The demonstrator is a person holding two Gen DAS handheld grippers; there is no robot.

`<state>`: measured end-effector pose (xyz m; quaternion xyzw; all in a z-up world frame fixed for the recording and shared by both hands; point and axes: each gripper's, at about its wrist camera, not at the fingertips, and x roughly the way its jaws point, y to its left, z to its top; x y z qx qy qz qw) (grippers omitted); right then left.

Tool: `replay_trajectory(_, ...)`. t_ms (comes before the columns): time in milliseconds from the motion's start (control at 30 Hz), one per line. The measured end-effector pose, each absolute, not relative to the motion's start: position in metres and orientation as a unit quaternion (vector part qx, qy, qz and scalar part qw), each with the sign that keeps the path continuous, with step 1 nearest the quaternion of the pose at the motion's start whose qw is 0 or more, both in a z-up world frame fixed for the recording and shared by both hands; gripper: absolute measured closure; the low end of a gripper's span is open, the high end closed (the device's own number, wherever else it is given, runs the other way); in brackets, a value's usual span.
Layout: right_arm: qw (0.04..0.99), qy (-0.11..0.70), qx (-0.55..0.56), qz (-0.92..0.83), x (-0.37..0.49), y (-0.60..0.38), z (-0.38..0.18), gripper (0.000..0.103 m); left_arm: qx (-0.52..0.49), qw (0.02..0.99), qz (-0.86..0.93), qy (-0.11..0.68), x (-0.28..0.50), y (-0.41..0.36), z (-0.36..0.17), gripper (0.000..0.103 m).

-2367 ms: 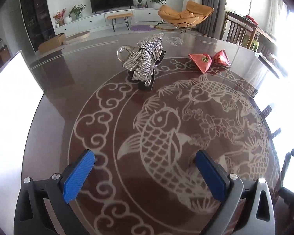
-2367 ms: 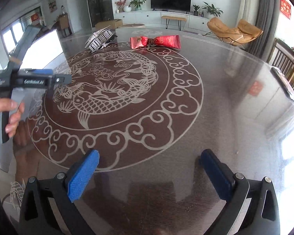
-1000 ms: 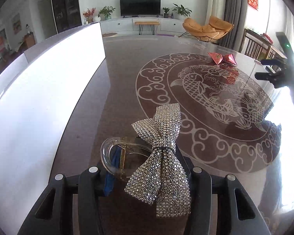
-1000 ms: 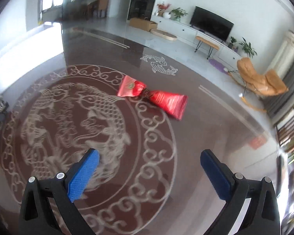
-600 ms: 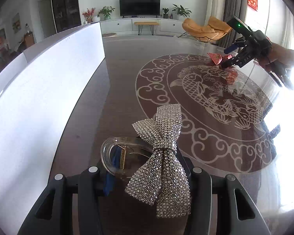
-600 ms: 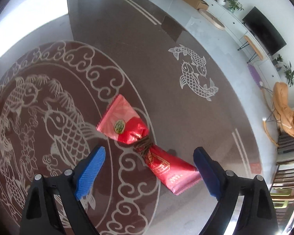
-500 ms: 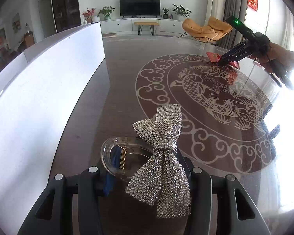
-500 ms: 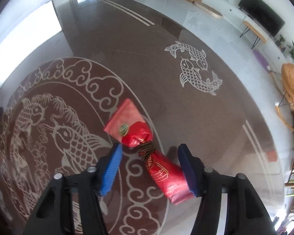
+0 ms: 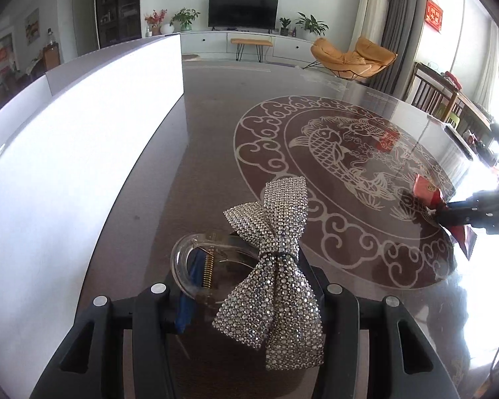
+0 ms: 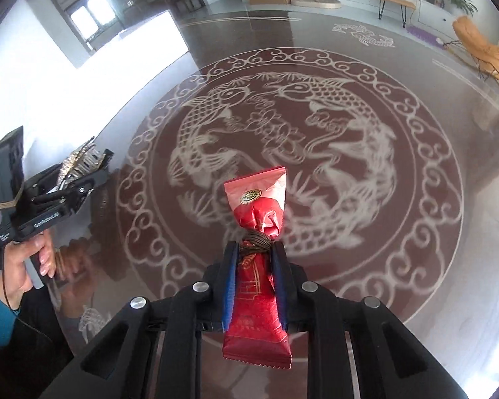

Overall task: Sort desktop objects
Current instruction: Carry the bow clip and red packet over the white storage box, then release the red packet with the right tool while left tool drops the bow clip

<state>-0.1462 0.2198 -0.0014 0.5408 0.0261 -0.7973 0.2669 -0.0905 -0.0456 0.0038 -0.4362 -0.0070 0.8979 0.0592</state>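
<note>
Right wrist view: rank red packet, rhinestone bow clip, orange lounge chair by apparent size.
1. red packet, in the right gripper, nearest the camera.
2. orange lounge chair and rhinestone bow clip: look alike, both partly hidden, unranked.

Desk [image 10: 415, 66]: dark, glossy, round top with pale fish-and-cloud medallion [image 10: 282, 139].
Lying on it: cannot tell.

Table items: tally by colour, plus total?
Silver: 1, the rhinestone bow hair clip, held in the jaws of the left gripper.
Red: 1, the red snack packet, tied at its middle with brown cord, jaws of the right gripper shut on it.
Total: 2.
</note>
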Motion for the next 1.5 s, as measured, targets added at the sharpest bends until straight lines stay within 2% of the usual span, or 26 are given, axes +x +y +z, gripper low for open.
replay_trajectory(167, 0.279, -0.027, 0.518, -0.808, -0.113, 0.213, 0.022, 0.083, -0.403, 0.063, 0.911, -0.056, -0.046, -0.058, 0.028, 0.053)
replay_trajectory(367, 0.330, 0.013, 0.472, -0.818, -0.108, 0.143, 0.091, 0.083, -0.352, 0.057, 0.929, -0.100, -0.016, -0.099, 0.097, 0.053)
replay_trajectory(533, 0.389, 0.046, 0.410, -0.824, -0.132, 0.034, 0.145, 0.083, -0.332, 0.000, 0.936, -0.120, -0.017, -0.176, 0.140, 0.053)
replay_trajectory(667, 0.442, 0.063, 0.378, -0.811, -0.140, -0.069, 0.173, 0.083, -0.361, -0.072, 0.923, -0.108, -0.046, -0.242, 0.137, 0.053)
replay_trajectory(800, 0.469, 0.091, 0.390, -0.787, -0.144, -0.164, 0.157, 0.082, -0.404, -0.116, 0.899, -0.126, -0.076, -0.293, 0.107, 0.053)
replay_trajectory(967, 0.455, 0.119, 0.471, -0.746, -0.153, -0.231, 0.090, 0.080, -0.456, -0.129, 0.865, -0.166, -0.096, -0.318, 0.075, 0.052)
replay_trajectory(1033, 0.439, 0.124, 0.497, -0.738, -0.154, -0.240, 0.073, 0.071, -0.462, -0.159, 0.861, -0.139, -0.096, -0.315, 0.073, 0.047)
replay_trajectory(1067, 0.431, 0.126, 0.503, -0.739, -0.155, -0.241, 0.068, 0.061, -0.466, -0.164, 0.859, -0.135, -0.095, -0.316, 0.072, 0.044)
replay_trajectory(1100, 0.426, 0.127, 0.502, -0.742, -0.156, -0.237, 0.066, 0.050, -0.464, -0.162, 0.859, -0.141, -0.091, -0.319, 0.071, 0.036)
replay_trajectory(1133, 0.422, 0.129, 0.497, -0.747, -0.157, -0.232, 0.068, 0.043, -0.459, -0.163, 0.861, -0.147, -0.087, -0.322, 0.072, 0.023)
replay_trajectory(1167, 0.420, 0.129, 0.489, -0.753, -0.158, -0.226, 0.072, 0.029, -0.451, -0.168, 0.864, -0.148, -0.082, -0.324, 0.075, 0.017)
replay_trajectory(1200, 0.416, 0.127, 0.481, -0.761, -0.159, -0.220, 0.078, 0.018, -0.440, -0.179, 0.869, -0.142, -0.077, -0.325, 0.079, 0.012)
replay_trajectory(1367, 0.387, 0.143, 0.448, -0.793, -0.161, -0.191, 0.113, 0.007, -0.402, -0.273, 0.870, -0.086, -0.062, -0.311, 0.104, 0.012)
replay_trajectory(1500, 0.360, 0.180, 0.453, -0.795, -0.154, -0.183, 0.128, 0.005, -0.376, -0.296, 0.876, -0.066, -0.047, -0.288, 0.121, 0.011)
